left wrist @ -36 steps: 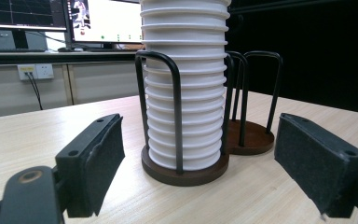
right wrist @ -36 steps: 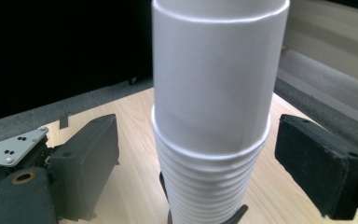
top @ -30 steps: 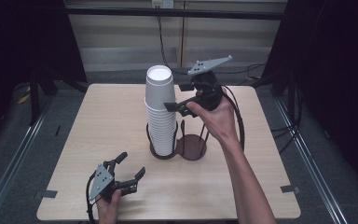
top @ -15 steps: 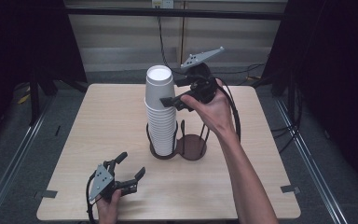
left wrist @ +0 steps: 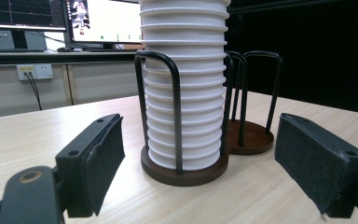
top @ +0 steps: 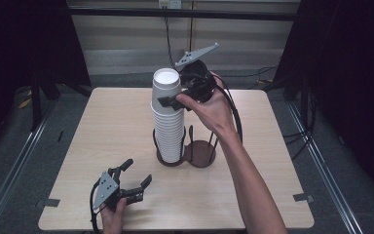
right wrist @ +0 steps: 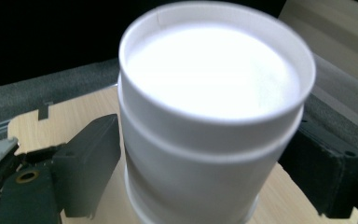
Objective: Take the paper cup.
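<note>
Right tool [top: 171, 101], frame center-top, has its jaws on either side of the top cup [top: 166, 84] of the cup stack [top: 169, 127]; contact is hard to confirm, since the right gripper view is blurred and the far jaw is hidden behind the cup in the high view. Stack sits in the left ring of the wire holder [top: 202, 154] mid-surface [top: 272, 146], its top cut off in the left gripper view. Left tool [top: 135, 176], lower left, jaws apart, empty.
</note>
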The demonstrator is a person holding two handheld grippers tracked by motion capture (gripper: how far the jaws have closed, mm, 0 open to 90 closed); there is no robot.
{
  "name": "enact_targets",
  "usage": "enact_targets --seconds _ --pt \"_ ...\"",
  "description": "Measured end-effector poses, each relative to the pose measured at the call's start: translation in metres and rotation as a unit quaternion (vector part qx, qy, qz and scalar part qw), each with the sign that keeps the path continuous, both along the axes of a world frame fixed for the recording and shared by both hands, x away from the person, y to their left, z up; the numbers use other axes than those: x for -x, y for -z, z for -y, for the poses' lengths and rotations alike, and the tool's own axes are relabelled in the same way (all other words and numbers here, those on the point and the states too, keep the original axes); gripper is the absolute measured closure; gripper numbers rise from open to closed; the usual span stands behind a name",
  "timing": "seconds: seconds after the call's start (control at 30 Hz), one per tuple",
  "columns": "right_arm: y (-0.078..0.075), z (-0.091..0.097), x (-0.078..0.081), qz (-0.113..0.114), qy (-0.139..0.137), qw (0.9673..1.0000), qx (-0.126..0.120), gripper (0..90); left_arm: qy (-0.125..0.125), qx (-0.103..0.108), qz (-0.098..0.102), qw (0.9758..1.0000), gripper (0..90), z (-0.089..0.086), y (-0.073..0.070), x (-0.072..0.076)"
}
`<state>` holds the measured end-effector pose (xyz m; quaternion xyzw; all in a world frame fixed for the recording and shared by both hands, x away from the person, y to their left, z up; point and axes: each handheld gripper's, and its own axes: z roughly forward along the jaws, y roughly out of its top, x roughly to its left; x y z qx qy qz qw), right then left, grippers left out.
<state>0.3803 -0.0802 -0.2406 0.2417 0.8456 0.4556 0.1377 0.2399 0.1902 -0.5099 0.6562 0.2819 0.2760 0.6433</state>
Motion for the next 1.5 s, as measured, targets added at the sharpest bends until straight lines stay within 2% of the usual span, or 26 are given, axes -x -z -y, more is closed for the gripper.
enact_targets --seconds 0.27,0.33,0.83,1.0,1.03,1.23,1.5 --pt "-0.002 -0.0072 -0.0039 0.003 0.006 1.0 -0.004 16.2 0.0 0.0 0.0 1.0 15.7 0.0 0.0 0.0001" --pt "-0.0015 -0.0084 -0.0047 0.005 0.008 0.9999 -0.014 17.3 0.0 0.0 0.0 1.0 15.7 0.0 0.0 0.0001" --pt "-0.004 -0.0103 -0.0054 0.005 0.007 0.9999 -0.008 18.9 0.0 -0.001 0.0 1.0 15.7 -0.0001 0.0 0.0001" --pt "-0.0048 -0.0088 -0.0045 0.012 0.008 0.9997 -0.02 19.1 0.0 0.0 0.0 1.0 15.7 0.0 0.0 0.0001" --pt "-0.0075 -0.0081 -0.0028 0.022 0.01 0.9993 -0.028 19.2 0.0 0.0 0.0 1.0 15.7 -0.0001 0.0 0.0001" --pt "-0.009 -0.0048 -0.0023 0.019 0.006 0.9989 -0.043 19.3 0.0 -0.001 0.0 1.0 15.7 -0.0001 0.0 0.0001" --pt "-0.0113 -0.0017 -0.0008 0.029 0.012 0.9973 -0.067 19.5 0.0 0.0 0.0 1.0 15.7 -0.0001 0.0 0.0001"
